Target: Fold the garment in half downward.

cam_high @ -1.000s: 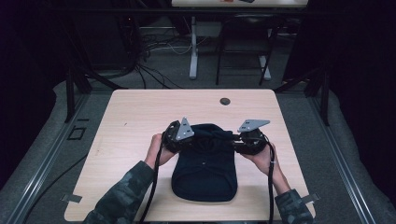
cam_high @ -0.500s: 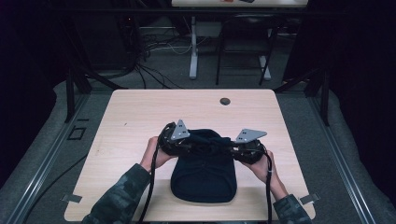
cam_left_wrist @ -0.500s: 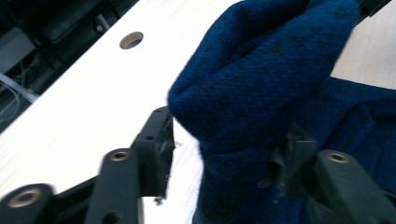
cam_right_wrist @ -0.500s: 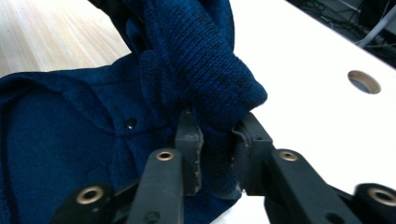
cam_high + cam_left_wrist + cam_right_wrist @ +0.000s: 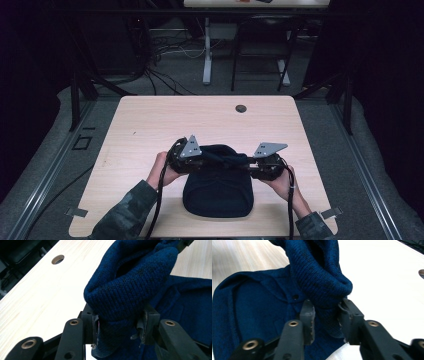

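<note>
On a light wooden table (image 5: 150, 125), the left gripper (image 5: 120, 322), its jaws just closing, clamps a thick fold of a dark blue knit garment (image 5: 217, 192). The garment lies near the table's front edge. The right gripper (image 5: 325, 315) pinches the fold's other end.

Legible markings: none.
No text, label, brand, number or sign can be read on any surface near either hand-held gripper, in the high view or in the two gripper views.
</note>
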The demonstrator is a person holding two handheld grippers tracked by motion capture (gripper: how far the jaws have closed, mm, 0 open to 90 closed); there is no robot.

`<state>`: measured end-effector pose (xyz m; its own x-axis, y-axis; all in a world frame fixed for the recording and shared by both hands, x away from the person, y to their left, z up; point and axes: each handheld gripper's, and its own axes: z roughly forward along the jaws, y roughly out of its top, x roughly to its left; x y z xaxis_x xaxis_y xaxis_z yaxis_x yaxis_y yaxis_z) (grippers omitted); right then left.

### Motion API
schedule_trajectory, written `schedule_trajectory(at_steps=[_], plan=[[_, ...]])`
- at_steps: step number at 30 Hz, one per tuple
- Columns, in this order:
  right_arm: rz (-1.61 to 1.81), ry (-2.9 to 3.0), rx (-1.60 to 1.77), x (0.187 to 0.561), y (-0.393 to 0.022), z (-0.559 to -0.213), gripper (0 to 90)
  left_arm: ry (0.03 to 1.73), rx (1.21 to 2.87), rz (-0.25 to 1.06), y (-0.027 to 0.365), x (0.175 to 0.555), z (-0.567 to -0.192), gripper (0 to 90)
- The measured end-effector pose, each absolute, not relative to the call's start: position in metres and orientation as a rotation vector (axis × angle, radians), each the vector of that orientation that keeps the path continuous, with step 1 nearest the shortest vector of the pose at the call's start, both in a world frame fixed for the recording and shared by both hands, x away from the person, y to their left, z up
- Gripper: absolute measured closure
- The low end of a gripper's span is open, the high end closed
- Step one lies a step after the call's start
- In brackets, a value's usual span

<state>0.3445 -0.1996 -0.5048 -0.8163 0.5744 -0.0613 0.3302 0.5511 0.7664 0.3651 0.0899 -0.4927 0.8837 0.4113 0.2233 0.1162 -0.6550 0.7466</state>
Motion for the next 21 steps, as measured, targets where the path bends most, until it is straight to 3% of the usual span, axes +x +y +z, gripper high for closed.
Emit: schedule_trajectory(at_steps=[21], plan=[[1.108,2.564,0.731,0.33,-0.195,-0.52,72.8,0.431,2.249,0.305,0.102,0.348,-0.518,57.5]])
